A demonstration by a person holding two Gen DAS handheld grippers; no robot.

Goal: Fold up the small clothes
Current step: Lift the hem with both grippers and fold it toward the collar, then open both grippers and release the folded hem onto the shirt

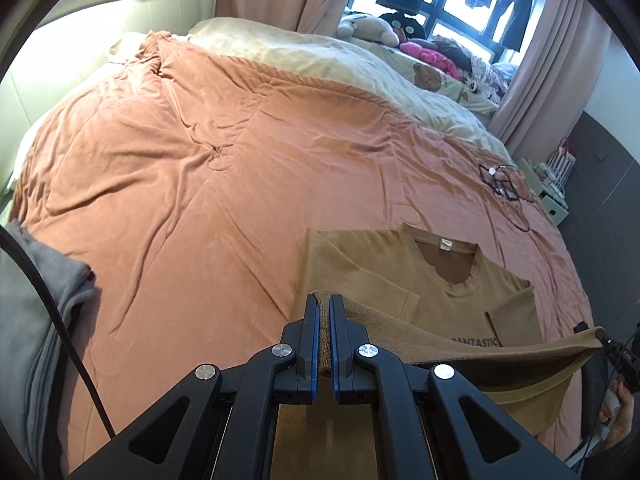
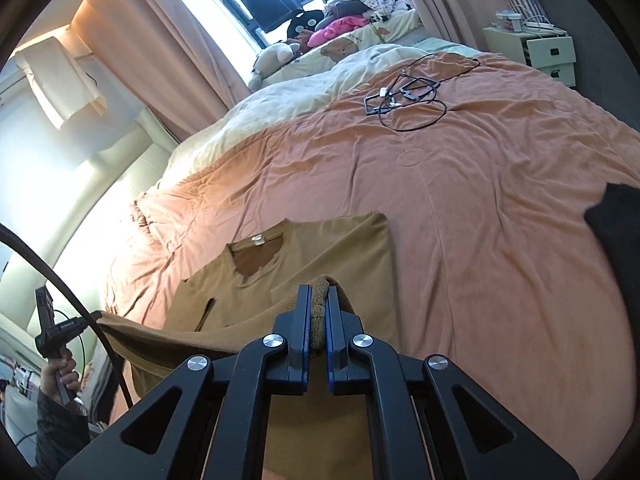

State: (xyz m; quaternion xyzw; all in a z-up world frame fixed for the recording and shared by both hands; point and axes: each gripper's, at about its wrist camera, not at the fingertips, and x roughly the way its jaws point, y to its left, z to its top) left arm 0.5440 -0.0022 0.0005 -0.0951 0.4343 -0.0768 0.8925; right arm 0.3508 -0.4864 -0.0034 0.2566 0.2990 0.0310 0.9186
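While the collar end of the tan cotton T-shirt (image 1: pixel 436 284) lies flat on the wrinkled salmon-pink quilted bedspread (image 1: pixel 208 168), its hem end is raised off the bed and stretched between the two tools. The left gripper (image 1: pixel 324 304) has its black, blue-lined jaws pinched onto one bunched corner of the hem. The right gripper (image 2: pixel 319 294) is likewise clamped on the opposite corner, with a roll of fabric squeezed between its jaws. The lifted edge hangs taut between them, above the printed chest. Both sleeves are folded inward over the front, and the neck label faces up.

Other items noted: a folded grey garment (image 1: pixel 36 300) lies at the left edge of the bedspread; a tangle of black cable with small square frames (image 2: pixel 408 94) rests on the bed well beyond the shirt; a cream duvet (image 1: pixel 320 60) lies at the far side; stuffed toys (image 1: pixel 380 26) sit by the window; a white drawer unit (image 2: pixel 548 54) stands beside the bed.
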